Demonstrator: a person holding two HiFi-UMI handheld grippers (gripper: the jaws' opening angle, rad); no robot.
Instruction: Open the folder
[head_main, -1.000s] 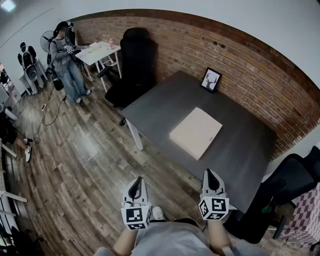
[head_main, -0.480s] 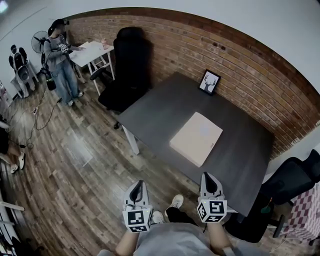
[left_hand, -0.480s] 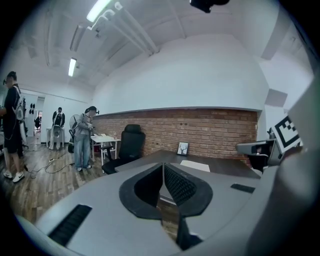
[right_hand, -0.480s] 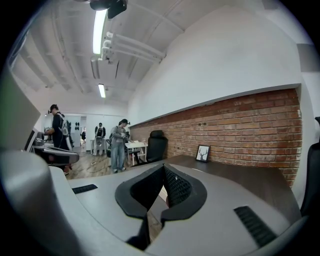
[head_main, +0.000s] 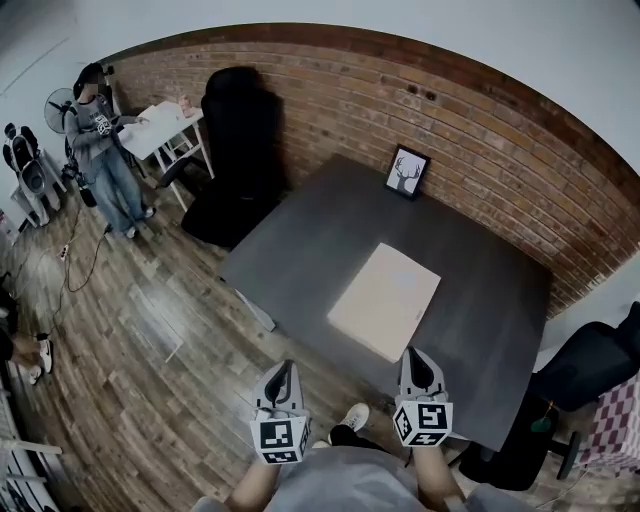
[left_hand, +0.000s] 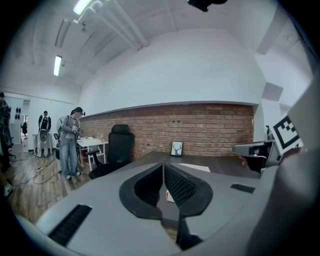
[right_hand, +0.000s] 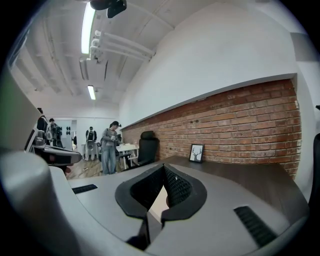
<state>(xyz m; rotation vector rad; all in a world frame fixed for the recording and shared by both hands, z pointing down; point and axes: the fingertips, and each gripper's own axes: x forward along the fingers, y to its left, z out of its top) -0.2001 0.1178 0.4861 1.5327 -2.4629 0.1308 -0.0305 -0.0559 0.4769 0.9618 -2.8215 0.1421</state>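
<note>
Nearest, low in the head view: left claw (head_main: 285, 368) and right claw (head_main: 415, 352) held out side by side, roughly level, each pressed together with nothing pinched, as each gripper view shows along its own jaws. Just ahead of the right claw: the folder (head_main: 385, 300), pale, closed and lying flat on the dark bench (head_main: 300, 250), toward its near edge, touched by neither claw. Compared with a second ago, sits lower in the head view and much closer to both claws, with the bench's near edge drawn in toward them and less of the wooden floor (head_main: 150, 340) between. Reads as a walk-up to the bench, not work on the folder: cover still down, nothing lifted. Leaves the approach nearly finished and the opening itself not yet begun. Likely calls next for spreading one claw and getting a jaw under the cover's free edge; which edge that is cannot be told from here. Farther back: a framed deer picture (head_main: 405, 172) upright at the bench's far side against the brick wall (head_main: 480, 150), well apart from the folder. Beyond the bench's left corner, a black office chair (head_main: 235, 120). Farthest, a person (head_main: 100, 150) standing at a small white table (head_main: 160, 122), now nearer the view's left rim.
</note>
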